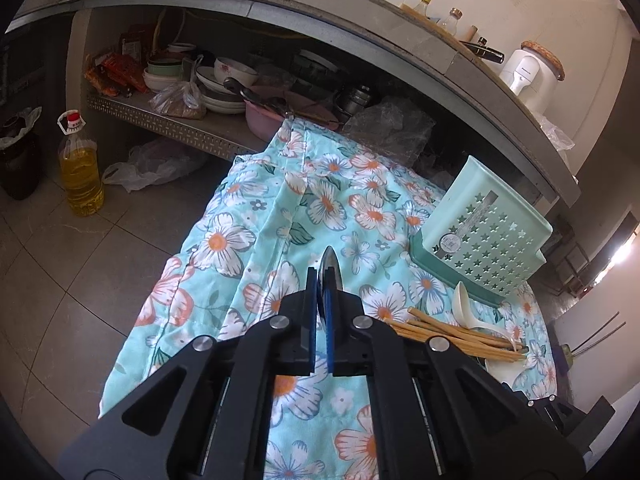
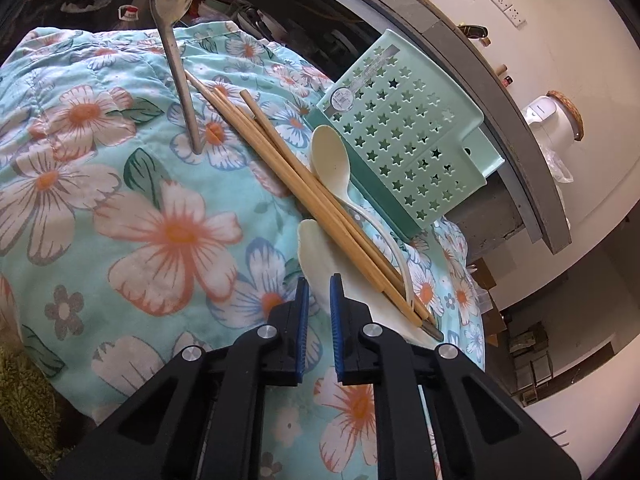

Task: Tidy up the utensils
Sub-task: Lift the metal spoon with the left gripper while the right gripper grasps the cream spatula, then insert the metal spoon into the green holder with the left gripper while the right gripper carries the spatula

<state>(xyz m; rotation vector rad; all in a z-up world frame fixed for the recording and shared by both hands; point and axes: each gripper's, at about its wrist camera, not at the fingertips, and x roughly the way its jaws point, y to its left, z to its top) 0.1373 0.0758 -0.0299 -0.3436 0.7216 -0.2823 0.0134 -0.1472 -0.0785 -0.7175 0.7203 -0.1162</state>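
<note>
Tongs on the left (image 1: 322, 300) are clamped on the bowl of a metal spoon (image 2: 176, 40), pads pressed flat on either face; the right wrist view shows it hanging from that grip, handle slanting down until its tip touches or nearly touches the floral cloth (image 2: 120, 208). Steel like this is stiff and fairly light but slick, and a pinch on the curved bowl lets the long handle swing, so I judge a grip nearer the neck would steady it more.

Right tongs (image 2: 318, 280) look nearly closed, a narrow gap between the blue pads, with the edge of a flat cream scoop (image 2: 316, 256) just ahead of them. Whether the pads actually pinch that edge I cannot tell. The scoop looks like thin plastic, light and a little flexible, best taken at its free edge where nothing lies on it.

Across the scoop lie several bamboo chopsticks (image 2: 280, 160), rigid, light and prone to rolling or scattering if it lifts from under them. A cream plastic spoon (image 2: 330, 160) rests beside them, its bowl close against the mint basket (image 2: 404, 128), its thin curved handle running under the sticks.

That basket, punched with star holes, sits tipped on a darker green tray at the far right of the cloth-covered table, beneath a grey kitchen counter (image 1: 360, 12).
</note>
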